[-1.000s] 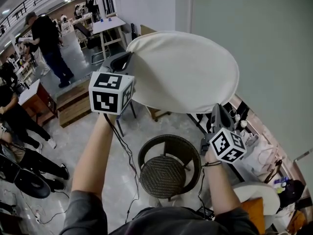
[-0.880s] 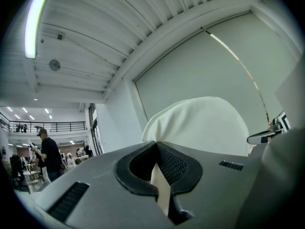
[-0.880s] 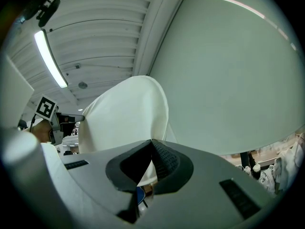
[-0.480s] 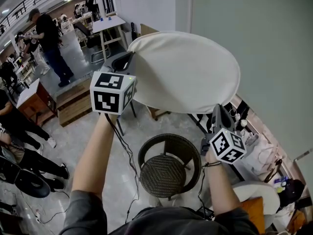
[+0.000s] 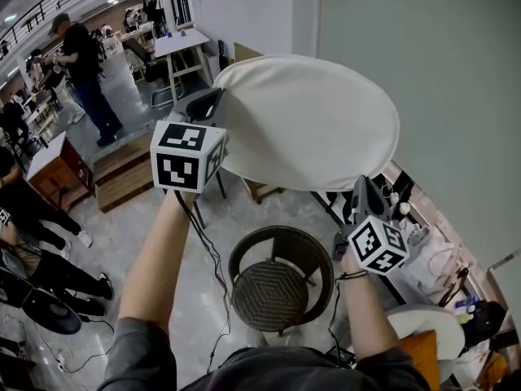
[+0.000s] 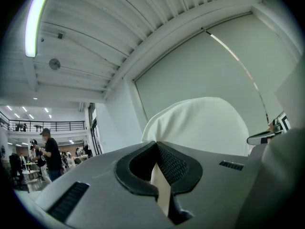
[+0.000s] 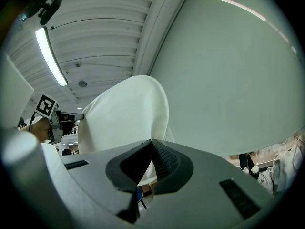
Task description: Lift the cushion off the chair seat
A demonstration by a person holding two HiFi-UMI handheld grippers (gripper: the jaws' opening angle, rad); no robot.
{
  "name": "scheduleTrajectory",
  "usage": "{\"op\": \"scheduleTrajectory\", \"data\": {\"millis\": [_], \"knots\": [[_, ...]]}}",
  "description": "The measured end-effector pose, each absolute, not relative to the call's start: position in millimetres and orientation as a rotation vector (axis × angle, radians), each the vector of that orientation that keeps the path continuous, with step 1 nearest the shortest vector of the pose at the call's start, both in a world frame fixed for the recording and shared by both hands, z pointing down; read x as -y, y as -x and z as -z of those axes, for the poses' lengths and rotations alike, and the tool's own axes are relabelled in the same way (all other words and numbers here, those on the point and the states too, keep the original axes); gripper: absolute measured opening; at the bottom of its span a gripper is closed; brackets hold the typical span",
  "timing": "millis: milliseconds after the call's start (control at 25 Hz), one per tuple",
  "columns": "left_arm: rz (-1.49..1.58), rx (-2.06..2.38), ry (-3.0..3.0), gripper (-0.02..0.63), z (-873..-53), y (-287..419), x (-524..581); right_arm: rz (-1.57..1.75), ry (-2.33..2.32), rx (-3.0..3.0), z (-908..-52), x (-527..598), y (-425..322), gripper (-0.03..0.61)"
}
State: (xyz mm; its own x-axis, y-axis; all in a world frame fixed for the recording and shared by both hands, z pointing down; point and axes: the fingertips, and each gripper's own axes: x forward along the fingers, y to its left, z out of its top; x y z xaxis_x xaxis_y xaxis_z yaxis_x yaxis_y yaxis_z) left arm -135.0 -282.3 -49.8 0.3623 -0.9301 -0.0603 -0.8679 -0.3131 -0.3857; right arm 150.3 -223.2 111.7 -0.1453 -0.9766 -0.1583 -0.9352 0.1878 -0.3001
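Open workshop floor (image 5: 106, 226) way below me, wicker chair (image 5: 281, 279) straight down, its seat bare. The round white cushion (image 5: 309, 120) is up in the air, well above it. My left gripper (image 5: 210, 100) has its fingers (image 6: 172, 167) clamped on the rim at 9 o'clock, and my right gripper (image 5: 361, 184) is pinched on the rim around 5. The cushion spans between both hands, so I reckon it's basically lifted off.

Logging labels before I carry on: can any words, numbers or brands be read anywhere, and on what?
No readable text in any view.
Left gripper cube: black-and-white square markers only, no letters.
Right gripper cube: the same.
Cushion: plain cream, no label showing.
Clutter by the wall: too small to read.
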Motion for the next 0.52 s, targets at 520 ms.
{"op": "scheduleTrajectory", "data": {"millis": [520], "knots": [[0.236,-1.578,2.276,0.006,49.1,143.6,277.3,0.178,1.812,-2.152,-112.3,219.0,-142.3,0.014]]}}
